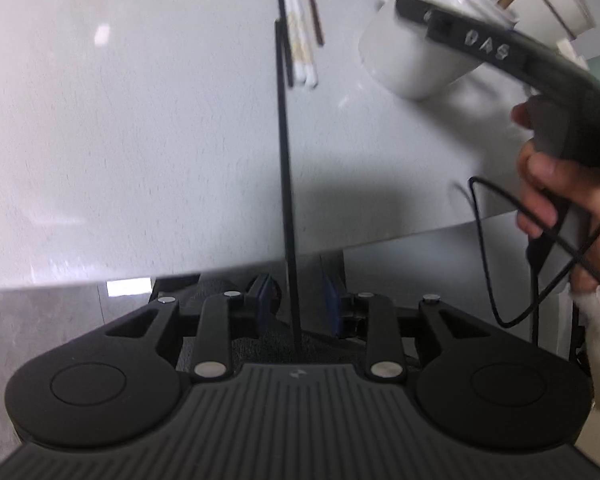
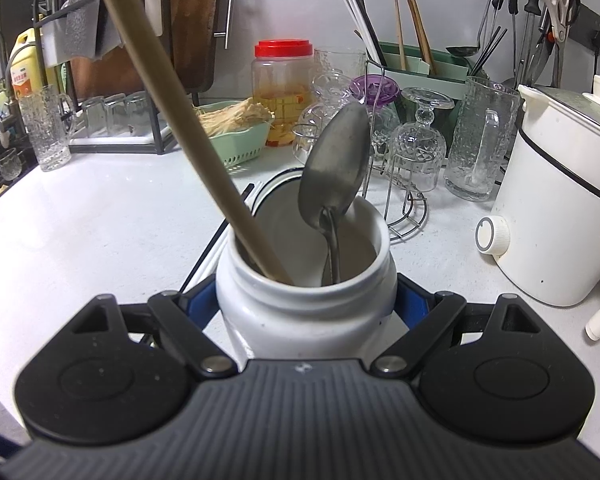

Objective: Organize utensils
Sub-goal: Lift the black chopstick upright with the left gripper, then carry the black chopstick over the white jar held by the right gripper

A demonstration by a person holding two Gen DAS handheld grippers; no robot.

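counter (image 2: 80,220): white | wall (image 2: 292,8): pale tiles | floor (image 1: 40,320): grey, possibly tiled

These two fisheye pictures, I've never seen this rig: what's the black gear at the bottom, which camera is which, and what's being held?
No robot here: a person holds hand-held tongs in each hand, with a camera on each looking along the fingers. The left view shows the left tongs closed on a thin black chopstick, which stands out over the white counter; more chopsticks lie on it. The right view shows the right tongs clamped around a white jar holding a metal spoon and a wooden handle. That same jar and the person's right hand appear in the left view.
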